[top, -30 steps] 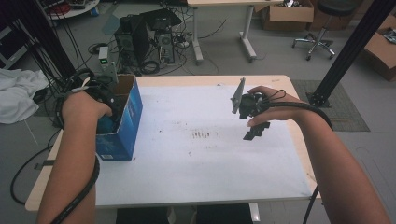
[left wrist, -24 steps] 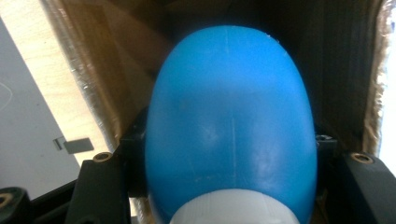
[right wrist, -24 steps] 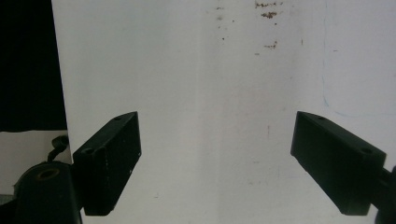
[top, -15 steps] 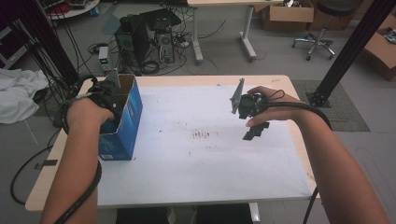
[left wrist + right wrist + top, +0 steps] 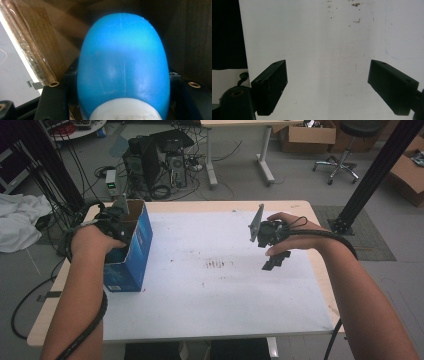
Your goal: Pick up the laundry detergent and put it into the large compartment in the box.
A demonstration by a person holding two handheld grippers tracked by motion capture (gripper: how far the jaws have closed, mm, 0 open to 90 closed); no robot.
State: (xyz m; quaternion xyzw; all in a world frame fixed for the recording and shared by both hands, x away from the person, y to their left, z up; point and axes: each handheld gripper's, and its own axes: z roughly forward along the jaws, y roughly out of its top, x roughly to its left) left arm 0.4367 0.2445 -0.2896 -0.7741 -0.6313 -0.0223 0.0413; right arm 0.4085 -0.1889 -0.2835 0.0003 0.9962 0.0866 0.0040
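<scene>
A blue egg-shaped thing [image 5: 122, 62] with a white end near the camera sits between the jaws of my left gripper [image 5: 118, 222], which is shut on it. That gripper is down inside an open blue cardboard box [image 5: 131, 257] at the table's left; the box's brown inner walls [image 5: 47, 37] surround the blue thing. My right gripper [image 5: 276, 261] hangs over the right half of the white table top [image 5: 210, 300]. In the right gripper view it [image 5: 328, 83] stands open, with bare white surface between the jaws.
The white sheet [image 5: 317, 37] carries a few dark specks [image 5: 216, 265] near its middle. A grey plate [image 5: 257, 221] rises from the right gripper. Cables trail off both wrists. Behind the table are computer cases [image 5: 155, 160] and a desk leg [image 5: 267, 157].
My left hand has shifted slightly towards the far end of the box, and the gripper's top now shows above the rim. The right hand has stayed where it was.
</scene>
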